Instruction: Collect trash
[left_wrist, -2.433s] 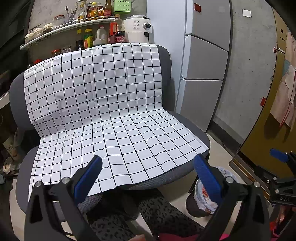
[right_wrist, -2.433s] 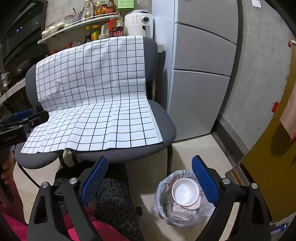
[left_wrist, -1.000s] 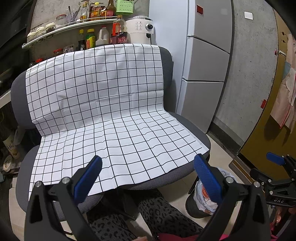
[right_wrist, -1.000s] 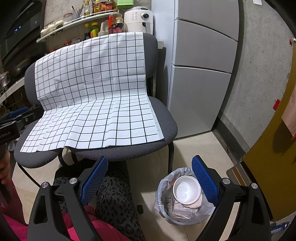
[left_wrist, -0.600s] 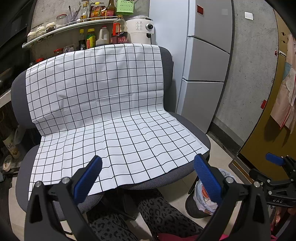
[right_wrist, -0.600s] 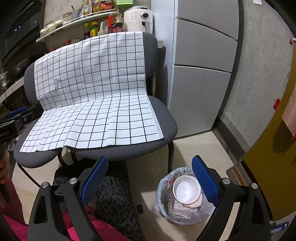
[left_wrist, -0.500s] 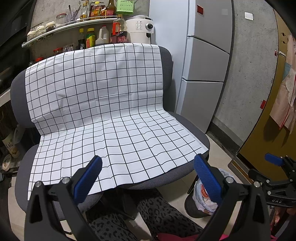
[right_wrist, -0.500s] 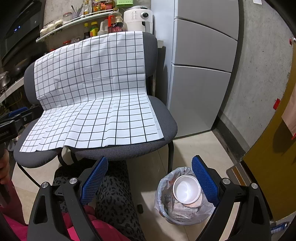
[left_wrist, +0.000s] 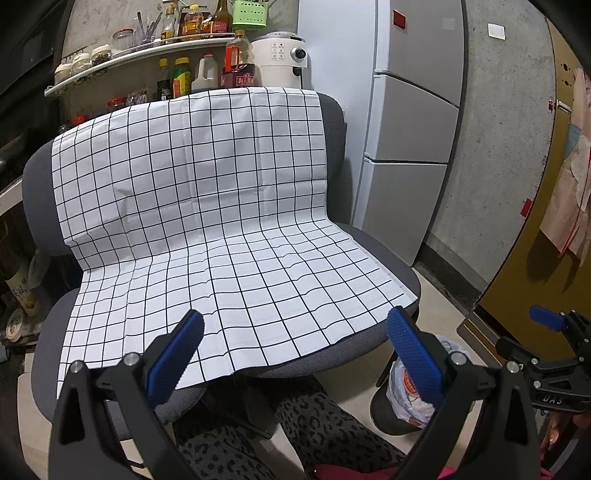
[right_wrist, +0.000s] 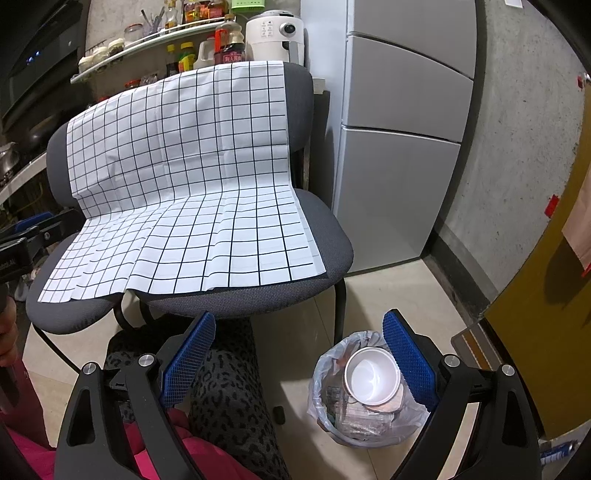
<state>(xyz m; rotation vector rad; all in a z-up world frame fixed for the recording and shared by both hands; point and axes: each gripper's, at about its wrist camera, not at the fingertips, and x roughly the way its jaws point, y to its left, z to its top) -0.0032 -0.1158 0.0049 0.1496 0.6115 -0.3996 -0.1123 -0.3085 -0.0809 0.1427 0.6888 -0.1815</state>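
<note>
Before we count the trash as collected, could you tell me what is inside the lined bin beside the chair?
A white paper cup lies on top inside the bin, its opening facing up, over crumpled wrappers and paper. Whatever sits deeper is covered by them and the clouded liner.

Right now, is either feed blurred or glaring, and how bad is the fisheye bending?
Left wrist view: sharp, no glare; the fridge edges bow, corners go black. Right wrist view: equally sharp; the white cup in the trash bin reads bright but not blown out; dark upper left.
</note>
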